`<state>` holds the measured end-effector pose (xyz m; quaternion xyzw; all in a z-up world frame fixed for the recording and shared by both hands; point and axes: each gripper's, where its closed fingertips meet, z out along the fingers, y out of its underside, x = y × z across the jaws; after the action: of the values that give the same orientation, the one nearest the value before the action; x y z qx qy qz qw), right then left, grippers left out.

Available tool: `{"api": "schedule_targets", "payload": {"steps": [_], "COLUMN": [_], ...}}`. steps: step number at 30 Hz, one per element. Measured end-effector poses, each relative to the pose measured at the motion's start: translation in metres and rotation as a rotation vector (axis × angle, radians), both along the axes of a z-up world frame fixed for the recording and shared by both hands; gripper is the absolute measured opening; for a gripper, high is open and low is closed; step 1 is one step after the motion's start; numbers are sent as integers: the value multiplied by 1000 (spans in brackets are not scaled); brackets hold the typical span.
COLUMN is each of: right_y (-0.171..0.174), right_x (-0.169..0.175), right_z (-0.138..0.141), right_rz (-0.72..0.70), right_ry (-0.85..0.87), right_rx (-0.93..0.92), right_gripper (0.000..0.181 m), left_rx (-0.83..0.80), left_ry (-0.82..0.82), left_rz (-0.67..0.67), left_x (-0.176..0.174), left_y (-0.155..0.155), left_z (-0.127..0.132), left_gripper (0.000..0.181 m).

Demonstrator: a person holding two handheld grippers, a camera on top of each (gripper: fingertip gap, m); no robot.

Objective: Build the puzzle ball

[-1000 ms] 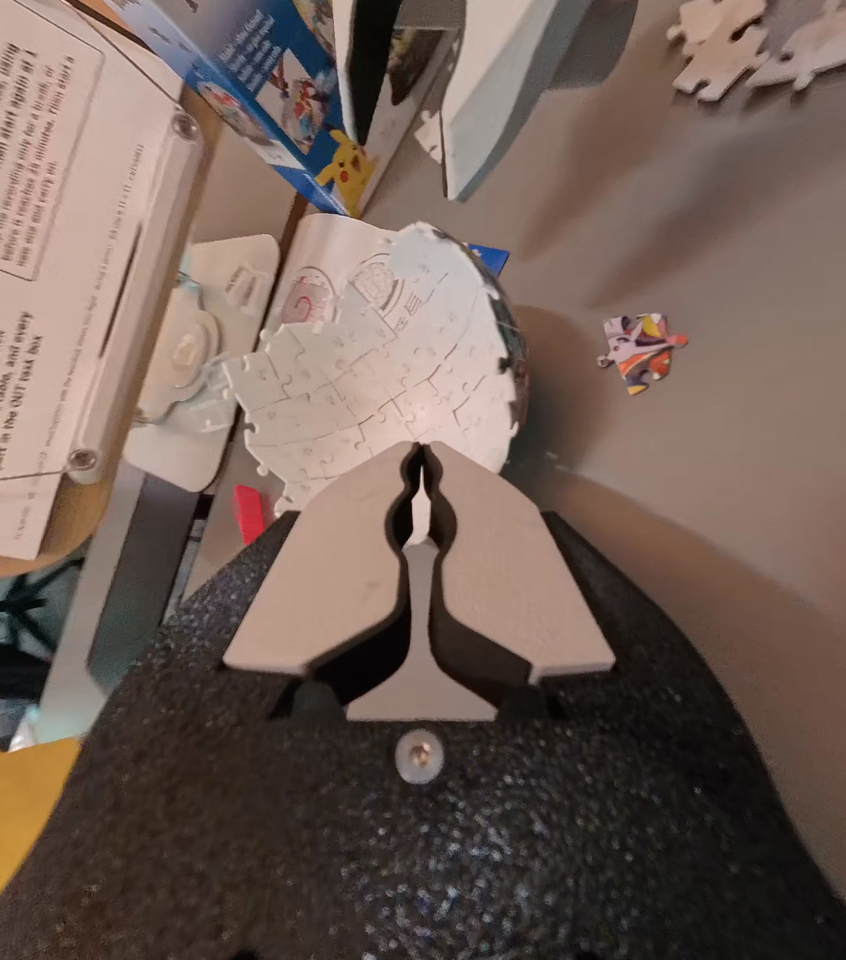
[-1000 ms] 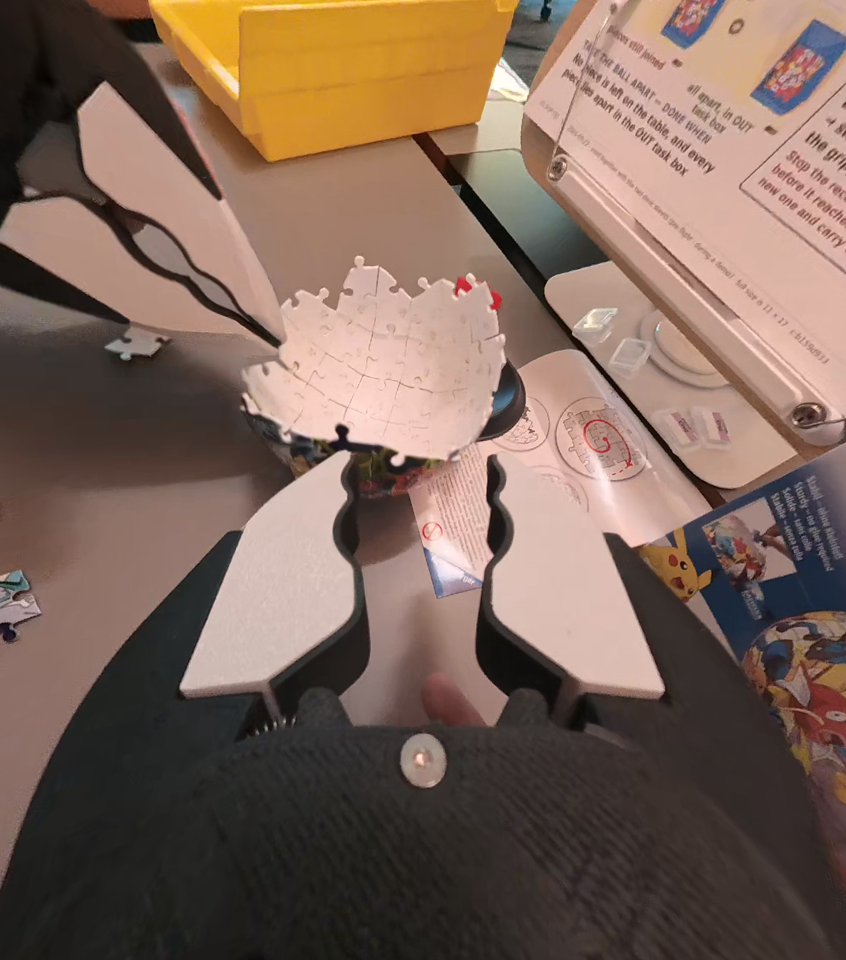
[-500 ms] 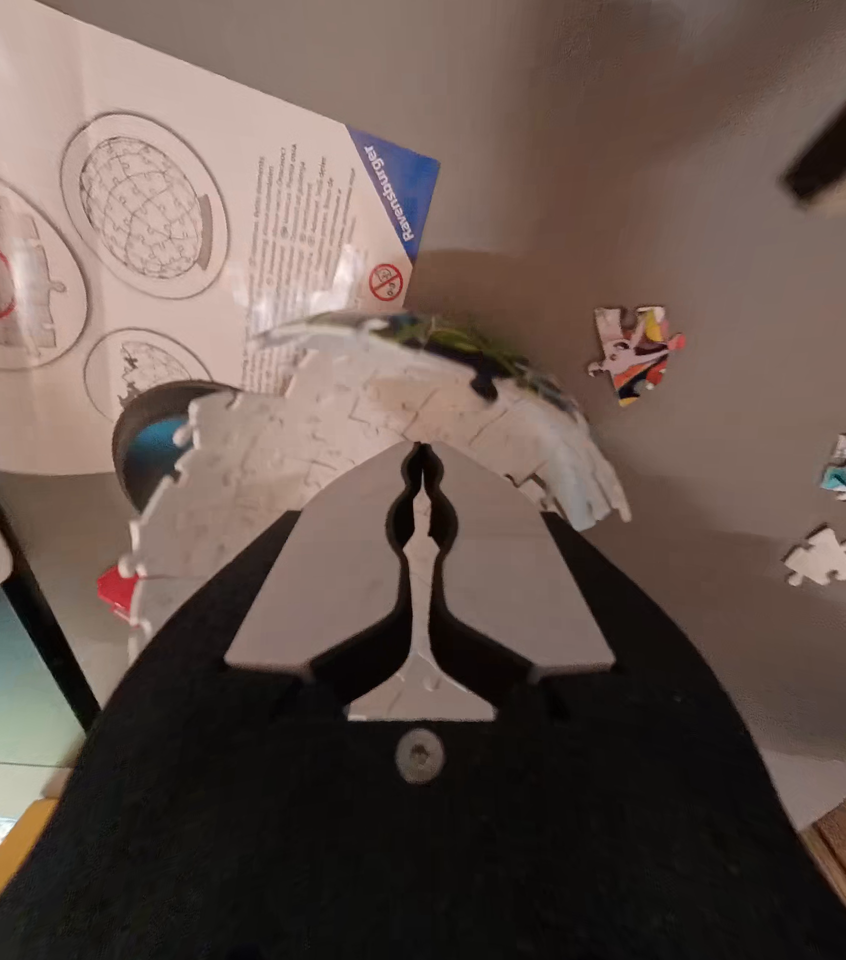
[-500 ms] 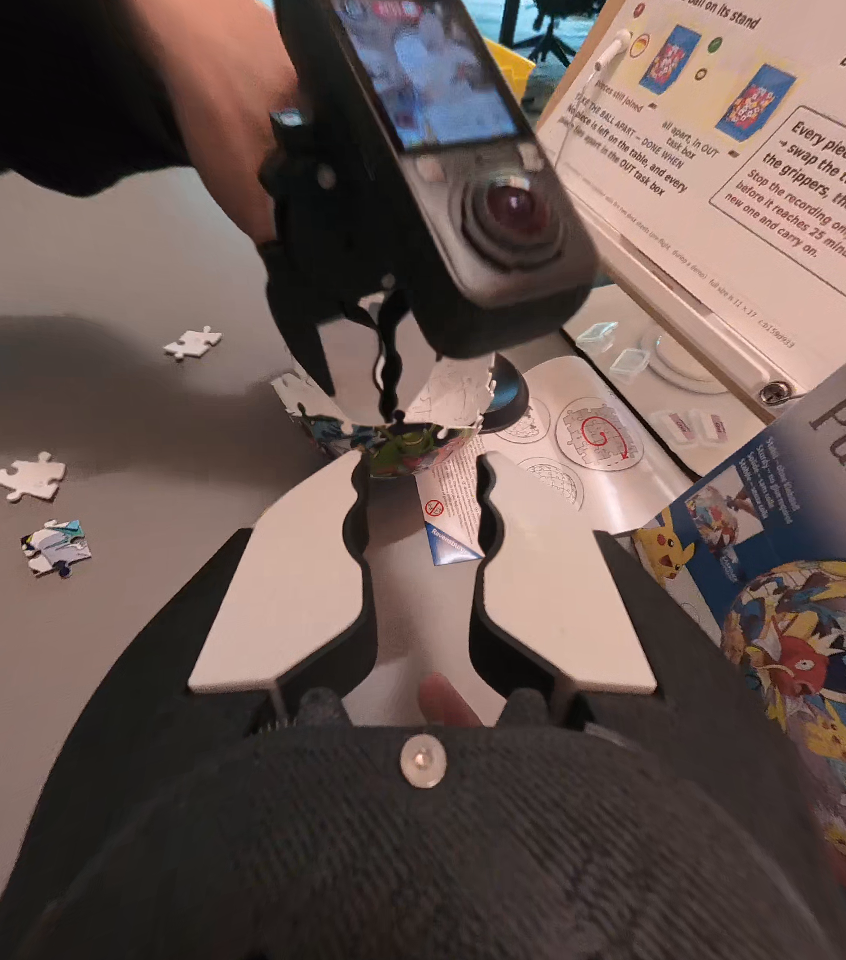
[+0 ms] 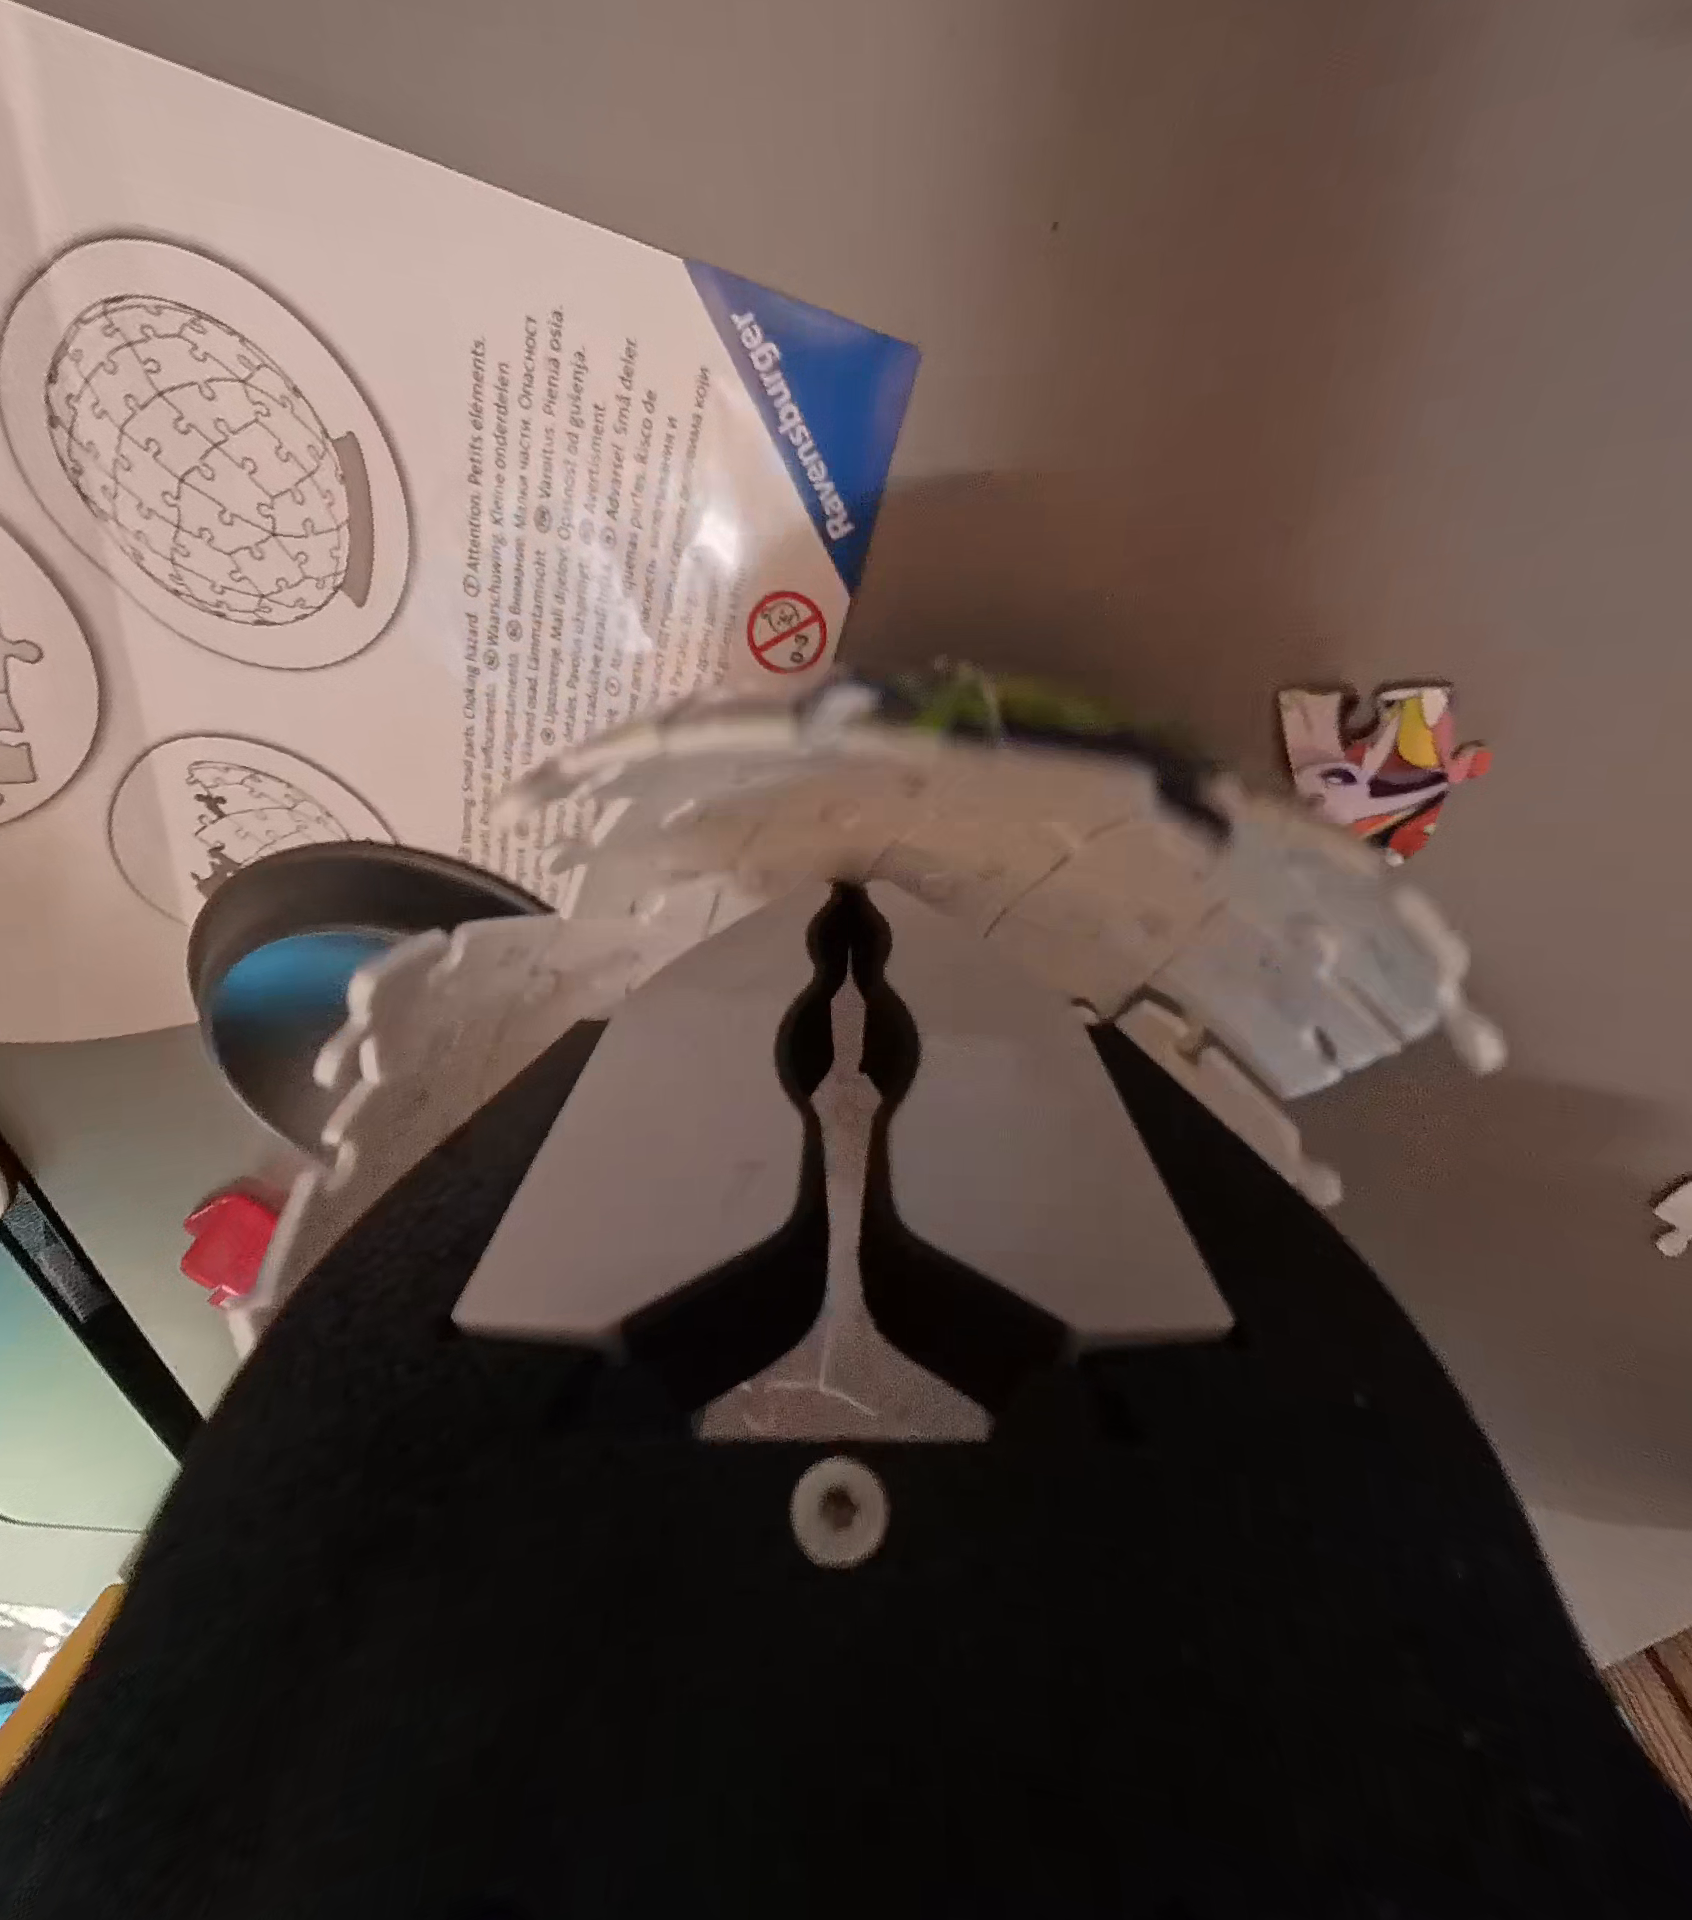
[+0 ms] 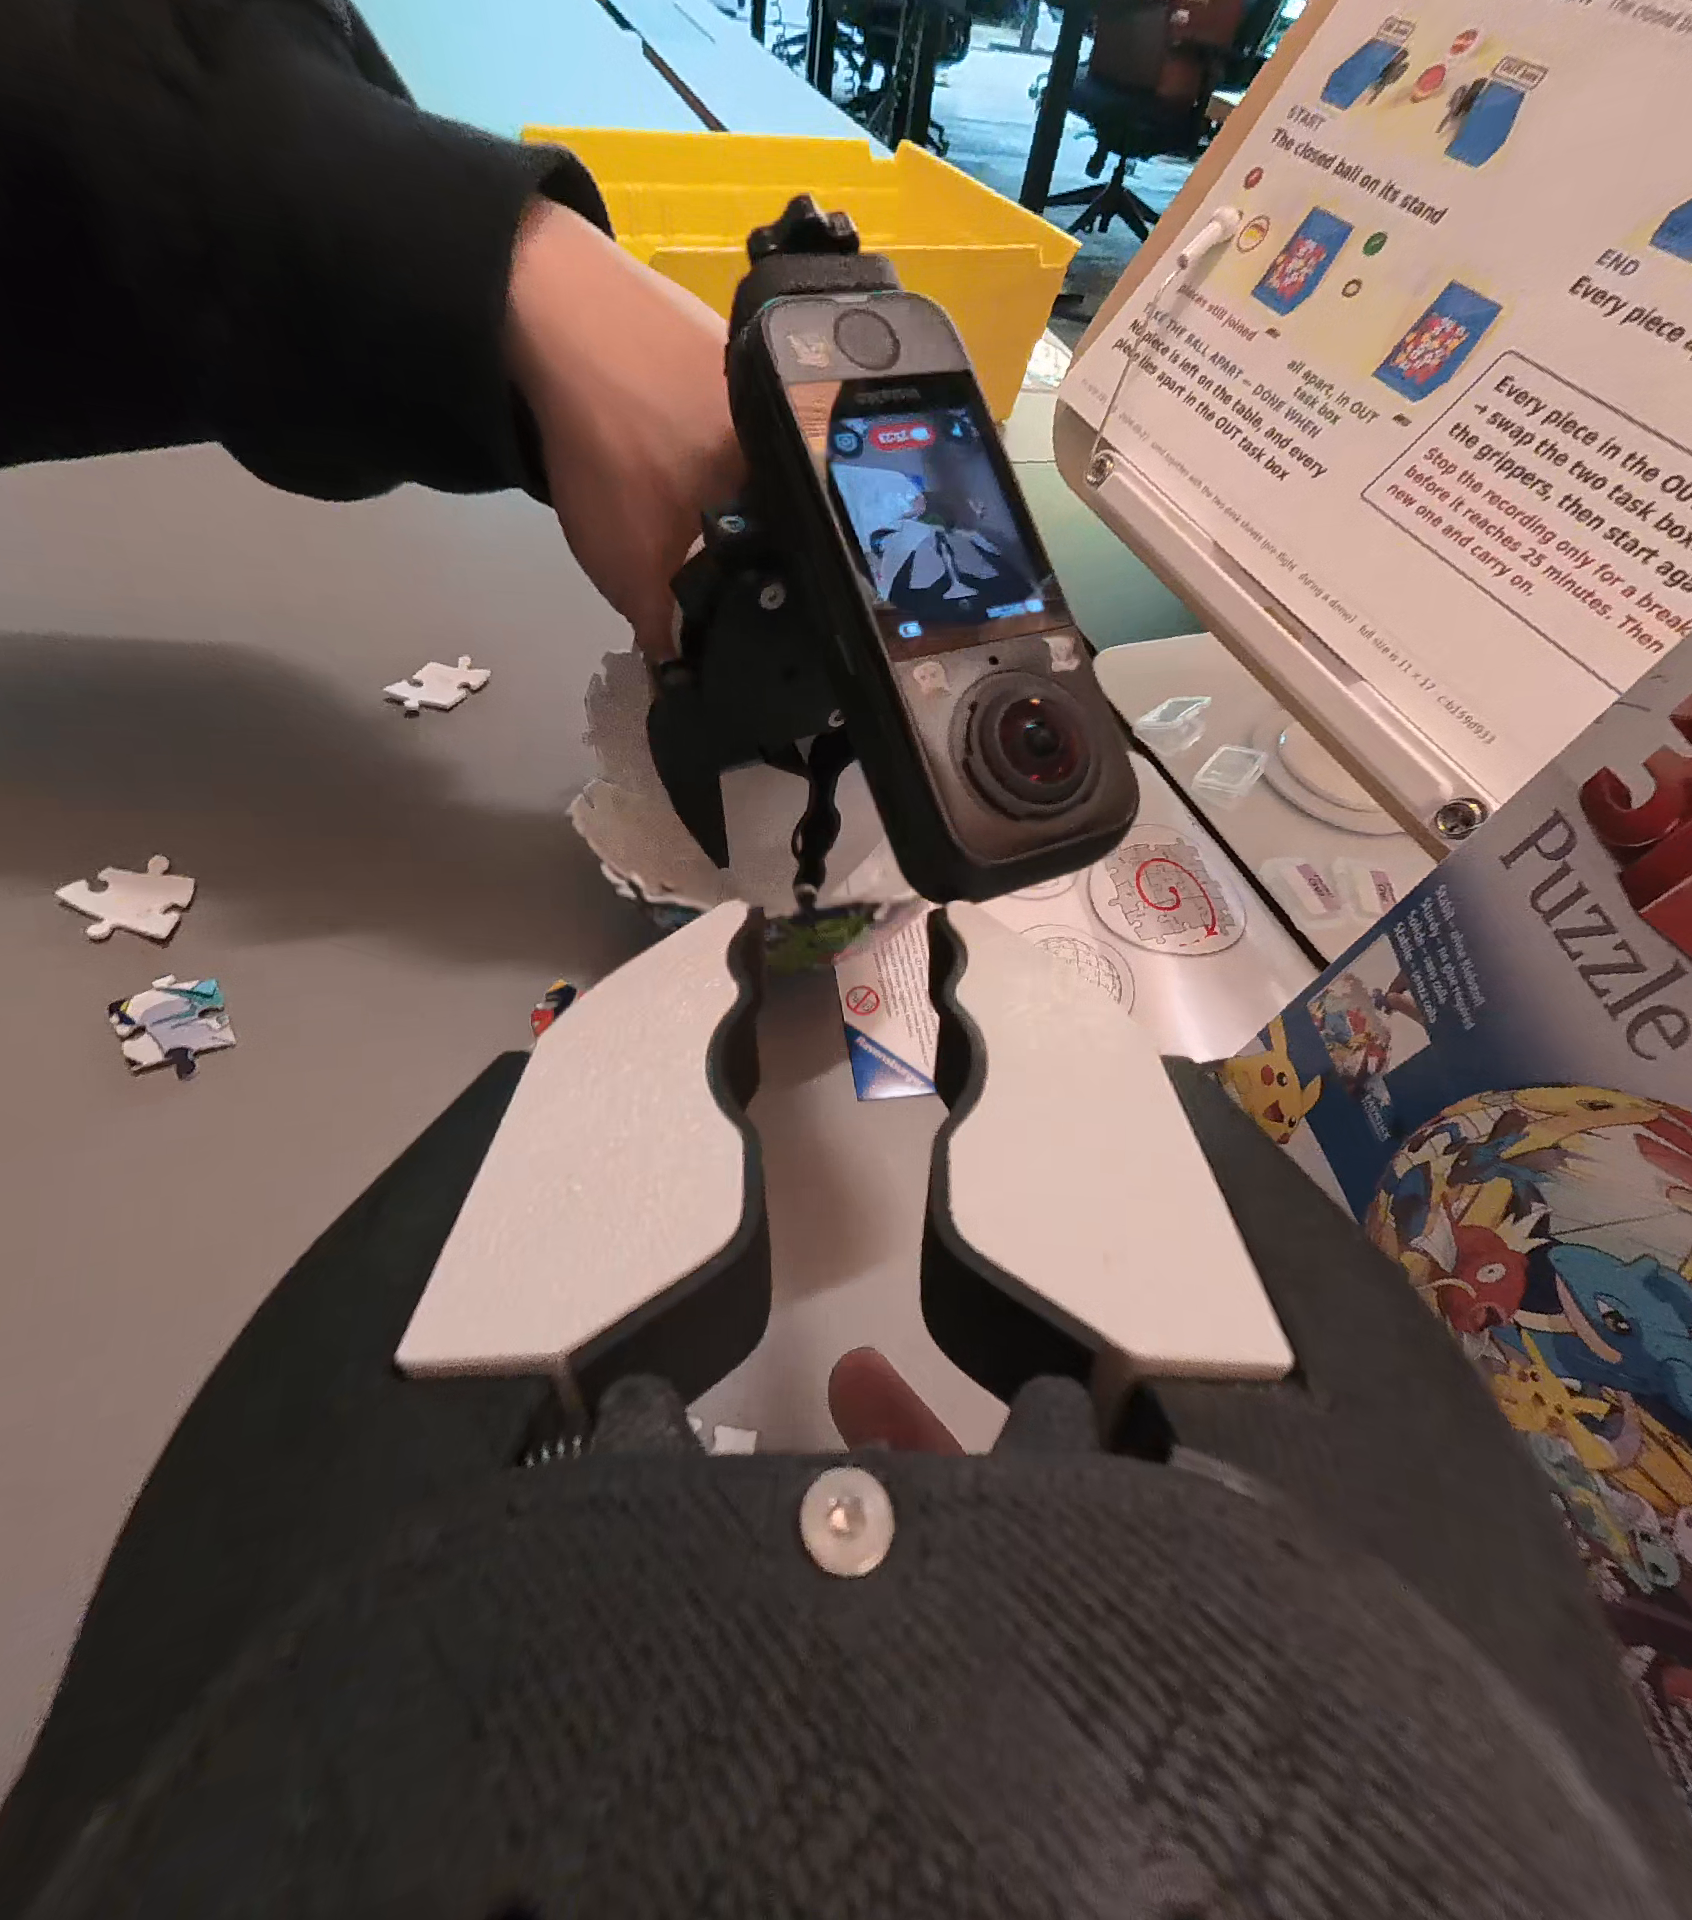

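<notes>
While the grey matte table (image 6: 198, 1195) carries most of the scene, a wooden floor shows past its near right corner in the left wrist view, and office chairs and desks stand far back in the room. On the table lies a glossy instruction leaflet (image 5: 322, 499) with round line drawings, and on its near edge stands a black ring stand (image 5: 302, 935) with a blue inside. The left gripper (image 5: 847, 914) has its pale flat fingers pressed together on the rim of the partly built puzzle ball (image 5: 977, 821), a curved shell, white within and printed outside, held above the table just right of the stand; it is blurred. The right gripper (image 6: 837, 935) stands with its fingers apart and nothing between them, pointing at the shell from the near side. Loose jigsaw pieces lie apart on the left: two white-backed pieces (image 6: 130, 899) and a coloured piece (image 6: 172, 1023). A yellow plastic bin (image 6: 821, 208) sits far off, a slanted instruction board (image 6: 1444, 416) far right, and a colourful cardboard puzzle box (image 6: 1548, 1195) near right.
</notes>
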<state>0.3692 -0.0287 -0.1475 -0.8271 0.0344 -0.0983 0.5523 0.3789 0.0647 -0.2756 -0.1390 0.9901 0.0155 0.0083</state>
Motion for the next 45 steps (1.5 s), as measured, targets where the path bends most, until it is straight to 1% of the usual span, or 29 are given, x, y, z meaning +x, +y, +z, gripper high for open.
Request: {"api": "schedule_targets", "payload": {"steps": [1,4,8,11,22,26,30,45], "right_y": [-1,-11,-27,-33,-39,-41,-40,-42], "right_x": [-2,-5,0,1,5,6,6,7], "right_z": [0,3,11,14,8,6,3,3], "right_rz": [12,28,-19,-27,-54,-58,-52,-60], "right_ry": [-6,-16,-6,-14,-11,-6,-7,-22], "right_rx": [-4,10,52,67,33,27,13,7], "right_gripper": [30,29,26,26,26,26,26,26], "left_rx": [1,18,61,81,120,151,202,185], "left_ry": [-3,-19,-34,-30,-17,-13,25,-13], "left_rz": [3,18,-2,-18,-50,-67,-50,-37], "left_x": [1,2,2,2,-3,-6,-13,-9], "left_y": [0,0,0,0,1,5,16,17], "left_z": [0,0,-1,-1,-1,4,3,-1], "left_gripper": [0,0,0,0,0,0,0,0]}}
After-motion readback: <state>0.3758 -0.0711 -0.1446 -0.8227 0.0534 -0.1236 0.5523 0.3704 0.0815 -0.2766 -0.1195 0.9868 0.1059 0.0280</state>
